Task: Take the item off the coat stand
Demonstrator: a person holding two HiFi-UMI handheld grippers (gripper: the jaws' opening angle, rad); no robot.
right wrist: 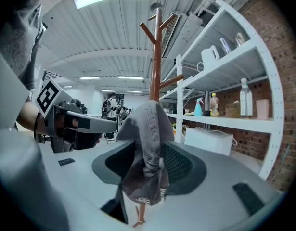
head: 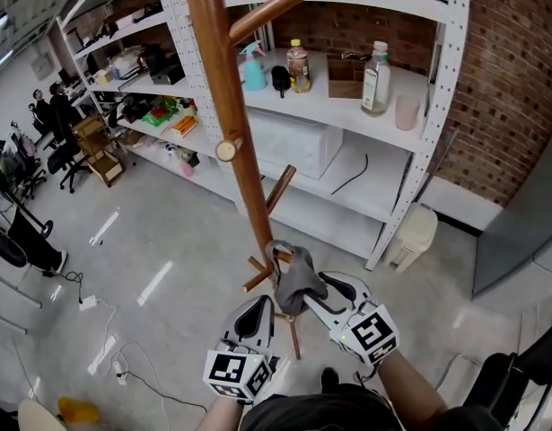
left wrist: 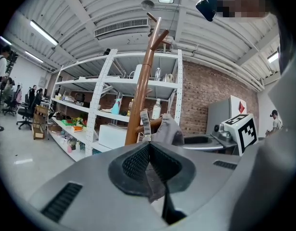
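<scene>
Item: grey cap [head: 298, 277]. Hanging from a low peg [head: 280, 257] of the wooden coat stand [head: 229, 106], drooping close beside the pole, not yet lifted clear.

Left claw [left wrist: 148, 148]: staying narrow, closing pad to pad on a fold of the cap's grey cloth near its lower edge. Pointing up along the pole in the left gripper view, just short of a strap and small buckle on the cap.

Right claw [right wrist: 147, 160]: standing wide, straddling the cap without pinching it. Letting the cloth dangle loose in the gap, with pale lettering near its bottom hem, too blurred to read.

Position in the head view: both claws sitting low and side by side, meeting at the cap from either side, the right one just beside the pole's base struts.

Surroundings: white shelving [head: 410, 142] standing behind the coat stand against a brick wall [head: 504, 88], carrying a blue spray bottle [head: 253, 68] and a clear bottle [head: 376, 79]. Grey floor [head: 159, 268] spreading below.
</scene>
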